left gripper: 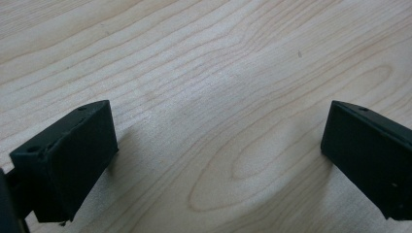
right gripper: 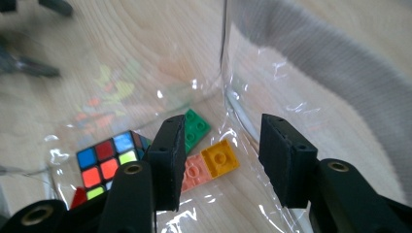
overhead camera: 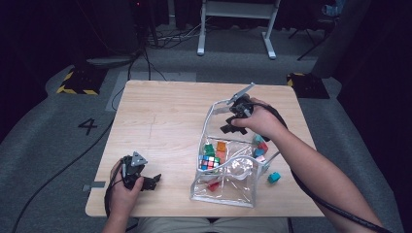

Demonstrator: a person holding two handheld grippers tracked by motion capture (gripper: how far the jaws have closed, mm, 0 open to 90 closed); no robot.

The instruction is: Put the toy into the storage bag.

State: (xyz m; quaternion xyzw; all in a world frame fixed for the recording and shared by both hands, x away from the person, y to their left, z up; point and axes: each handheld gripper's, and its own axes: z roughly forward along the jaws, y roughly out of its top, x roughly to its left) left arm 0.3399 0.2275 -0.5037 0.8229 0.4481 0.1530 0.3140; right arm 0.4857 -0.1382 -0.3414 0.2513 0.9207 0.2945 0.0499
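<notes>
A clear plastic pouch [overhead camera: 228, 193] with a grey zip band [right gripper: 330, 58] lies on the wooden table [overhead camera: 165, 121], right of centre. Inside it are a colour puzzle cube [overhead camera: 209, 162] [right gripper: 107, 162], a green brick [right gripper: 197, 128], a yellow brick [right gripper: 221, 158], a pink brick [right gripper: 194, 172] and a red piece [overhead camera: 214, 185]. My right gripper [overhead camera: 231, 119] [right gripper: 221, 131] hangs over the pouch's far mouth, open, with nothing between its jaws. Down at the table's front left my left gripper [overhead camera: 153, 181] [left gripper: 218, 155] rests open over bare wood.
A teal brick [overhead camera: 274, 177] lies on the table just right of the pouch. More teal and red bricks [overhead camera: 260, 145] sit at the pouch's right side. A white desk frame [overhead camera: 238, 19] and cables stand on the floor beyond the table.
</notes>
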